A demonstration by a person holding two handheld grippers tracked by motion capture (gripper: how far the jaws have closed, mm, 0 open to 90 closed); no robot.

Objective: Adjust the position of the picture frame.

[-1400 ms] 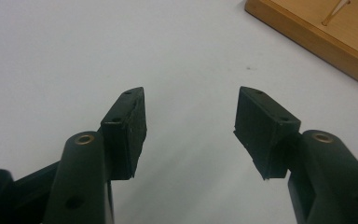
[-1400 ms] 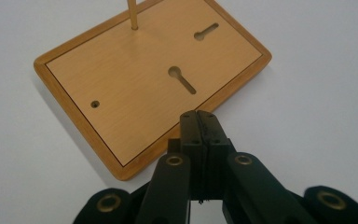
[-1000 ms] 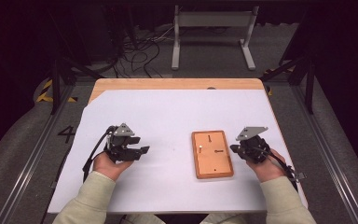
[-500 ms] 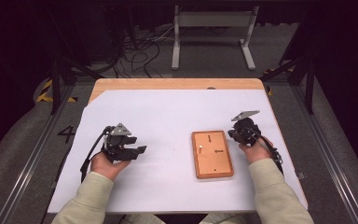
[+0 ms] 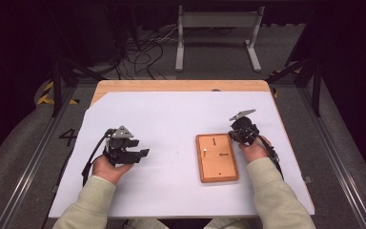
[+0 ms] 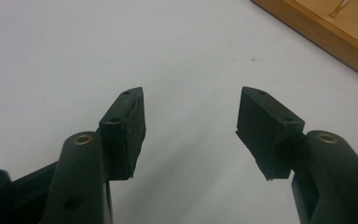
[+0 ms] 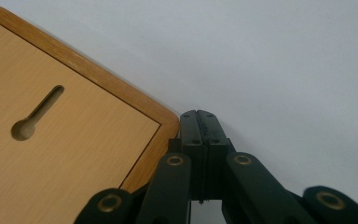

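Starting left: our left gripper [image 5: 140, 153] hovers over bare white sheet [image 5: 171, 119], jaws apart and just been opening, nothing between them, matte black pads [image 6: 129, 128]. The wooden board [image 5: 217, 157] lies flat right of centre: rounded corners, raised rim, smooth grain, keyhole slot [image 7: 36, 114]. Our right gripper [image 7: 199, 122] has jaws pressed together, empty, tips at the board's corner. Risk we see: closed tips could nudge the board askew on the slick sheet.

Pale cream sleeves [image 5: 272, 187] are covering both forearms; each black gripper [image 5: 242, 132] is wearing a grey triangular plate, brass rivets gleaming, black cable trailing toward six o'clock.
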